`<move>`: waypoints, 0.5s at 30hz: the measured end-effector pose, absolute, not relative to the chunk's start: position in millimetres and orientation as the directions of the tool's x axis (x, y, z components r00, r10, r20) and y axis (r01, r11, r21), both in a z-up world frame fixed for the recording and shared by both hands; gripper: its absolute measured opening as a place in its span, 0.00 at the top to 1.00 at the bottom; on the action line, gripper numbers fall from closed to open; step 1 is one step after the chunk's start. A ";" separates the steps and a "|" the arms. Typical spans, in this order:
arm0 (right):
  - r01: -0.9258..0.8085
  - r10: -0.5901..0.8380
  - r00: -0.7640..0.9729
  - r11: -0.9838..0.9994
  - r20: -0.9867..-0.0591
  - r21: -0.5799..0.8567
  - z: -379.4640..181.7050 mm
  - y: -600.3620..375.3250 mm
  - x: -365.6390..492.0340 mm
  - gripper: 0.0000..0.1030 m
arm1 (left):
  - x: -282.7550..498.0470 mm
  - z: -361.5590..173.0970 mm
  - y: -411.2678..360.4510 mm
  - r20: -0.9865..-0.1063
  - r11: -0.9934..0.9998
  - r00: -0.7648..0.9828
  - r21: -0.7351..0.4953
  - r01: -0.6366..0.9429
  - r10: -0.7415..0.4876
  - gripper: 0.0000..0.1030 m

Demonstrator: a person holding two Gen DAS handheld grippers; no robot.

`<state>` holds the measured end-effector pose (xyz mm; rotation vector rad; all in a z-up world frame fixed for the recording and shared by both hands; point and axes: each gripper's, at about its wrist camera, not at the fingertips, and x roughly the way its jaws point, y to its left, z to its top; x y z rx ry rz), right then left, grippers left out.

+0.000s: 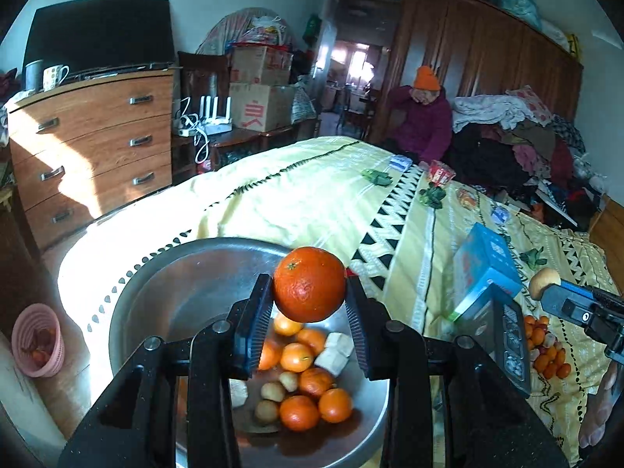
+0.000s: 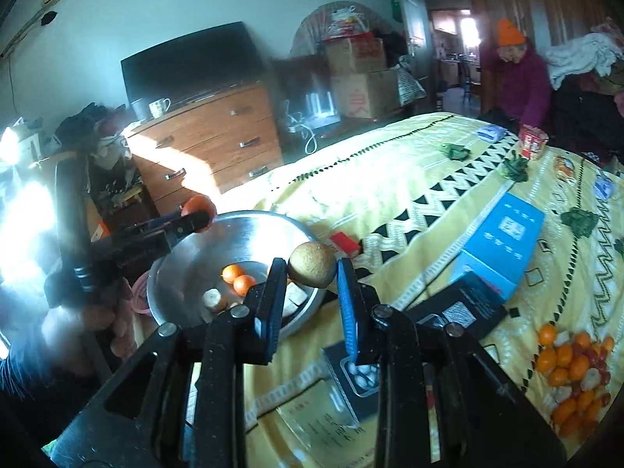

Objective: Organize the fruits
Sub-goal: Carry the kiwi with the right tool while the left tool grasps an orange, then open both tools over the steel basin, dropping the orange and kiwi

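My left gripper (image 1: 310,292) pinches an orange (image 1: 309,284) between its pads, held above the steel bowl (image 1: 163,296). The bowl sits on the yellow bedspread (image 1: 312,195) and holds small oranges (image 1: 298,411) and pale pieces. My right gripper (image 2: 312,275) is clamped on a brownish round fruit (image 2: 312,265), possibly a kiwi; blur prevents certainty. A loose fruit pile (image 2: 573,370) lies near the bed edge.
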<state>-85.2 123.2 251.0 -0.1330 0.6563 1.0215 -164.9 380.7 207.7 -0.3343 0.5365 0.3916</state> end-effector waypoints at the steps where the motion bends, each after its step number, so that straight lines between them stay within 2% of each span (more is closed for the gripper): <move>1: -0.832 0.748 0.334 0.520 -0.573 0.194 247.5 135.2 -86.5 0.74 | -166.5 200.5 386.9 -0.565 0.868 0.778 -0.203 -0.454 0.275 0.63; 7: -0.866 0.732 0.253 0.463 -0.633 0.190 222.5 190.3 -97.0 0.74 | -170.8 166.2 405.3 -0.622 0.844 0.733 -0.208 -0.494 0.275 0.63; 15: -0.859 0.701 0.202 0.462 -0.684 0.220 200.3 219.0 -90.8 0.74 | -169.0 156.1 415.2 -0.636 0.847 0.728 -0.217 -0.485 0.254 0.63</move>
